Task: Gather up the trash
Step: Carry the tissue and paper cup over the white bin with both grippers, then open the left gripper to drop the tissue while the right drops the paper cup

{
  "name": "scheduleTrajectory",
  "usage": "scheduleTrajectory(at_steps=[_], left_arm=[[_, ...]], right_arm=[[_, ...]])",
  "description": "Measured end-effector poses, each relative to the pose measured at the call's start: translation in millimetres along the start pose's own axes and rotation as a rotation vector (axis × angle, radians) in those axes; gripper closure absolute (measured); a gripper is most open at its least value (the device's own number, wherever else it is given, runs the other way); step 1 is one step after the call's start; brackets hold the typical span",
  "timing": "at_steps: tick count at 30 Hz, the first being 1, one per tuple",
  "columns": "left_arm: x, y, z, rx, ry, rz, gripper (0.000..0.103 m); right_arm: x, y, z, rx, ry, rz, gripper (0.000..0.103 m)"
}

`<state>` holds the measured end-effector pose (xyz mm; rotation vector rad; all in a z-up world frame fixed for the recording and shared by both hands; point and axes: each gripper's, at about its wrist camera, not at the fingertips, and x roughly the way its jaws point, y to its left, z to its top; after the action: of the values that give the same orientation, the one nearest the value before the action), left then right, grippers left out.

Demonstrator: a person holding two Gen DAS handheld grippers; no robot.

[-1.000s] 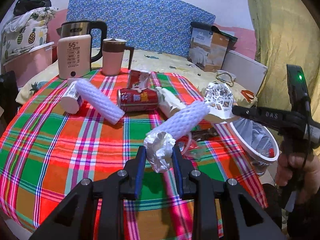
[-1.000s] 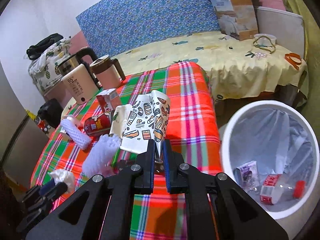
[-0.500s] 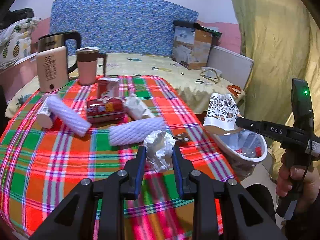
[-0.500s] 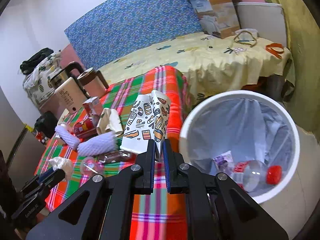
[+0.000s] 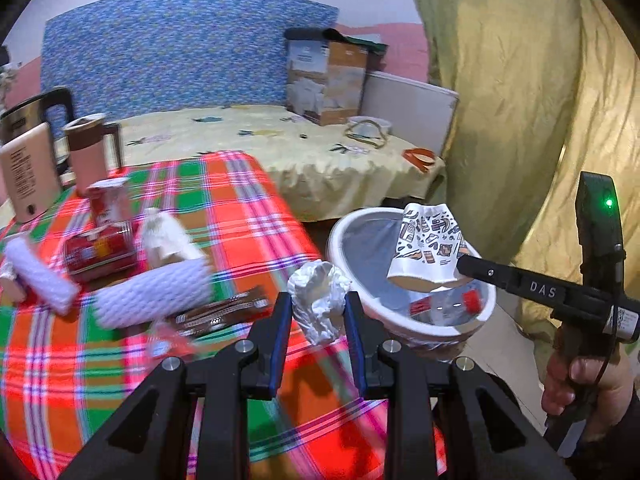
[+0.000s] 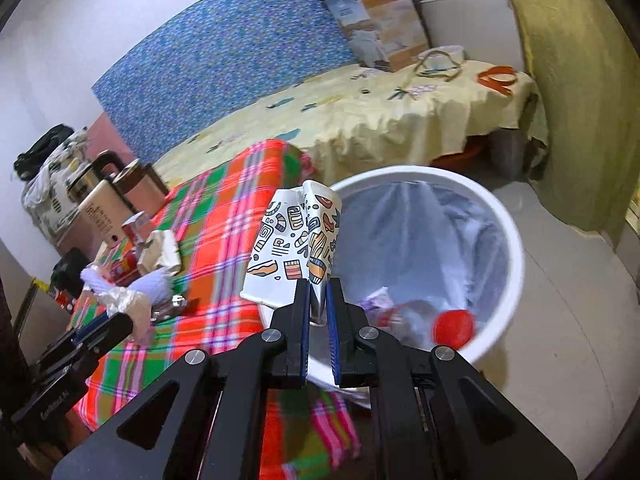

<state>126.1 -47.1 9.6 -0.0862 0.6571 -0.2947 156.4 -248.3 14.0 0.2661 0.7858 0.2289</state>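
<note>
My left gripper (image 5: 316,304) is shut on a crumpled white paper ball (image 5: 318,304), held over the table's right edge beside the white trash bin (image 5: 344,226). My right gripper (image 6: 318,292) is shut on a flattened patterned paper cup (image 6: 296,246), which hangs over the bin's near rim (image 6: 516,248). The same cup (image 5: 428,246) shows in the left wrist view above the bin's opening. Inside the bin lie a bottle with a red cap (image 6: 454,326) and a small carton (image 6: 376,300). A person's hand (image 5: 584,384) holds the right gripper's handle.
On the plaid tablecloth (image 5: 240,208) lie two white foam sleeves (image 5: 156,296), a red can (image 5: 100,250), a cream paper bag (image 5: 168,238) and a brown wrapper (image 5: 224,312). A kettle (image 5: 24,160) and a pink mug (image 5: 90,148) stand at the back left. A yellow curtain (image 5: 520,100) hangs right.
Both grippers have swung right, away from the table's middle, still holding their loads. The cup now hangs over the bin, and the paper ball has reached the table's right edge.
</note>
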Motion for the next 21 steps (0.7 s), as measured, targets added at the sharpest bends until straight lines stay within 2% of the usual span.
scheduleTrajectory(at_steps=[9,21], left_arm=[[36,-45,8,0.064,0.053,-0.084,0.075],[77,-73,9,0.105,0.119,-0.124,0.075]], right_arm=[[-3,-37,-1,0.049,0.001,-0.064,0.093],[1,-60,-1,0.081,0.015,-0.101,0.092]])
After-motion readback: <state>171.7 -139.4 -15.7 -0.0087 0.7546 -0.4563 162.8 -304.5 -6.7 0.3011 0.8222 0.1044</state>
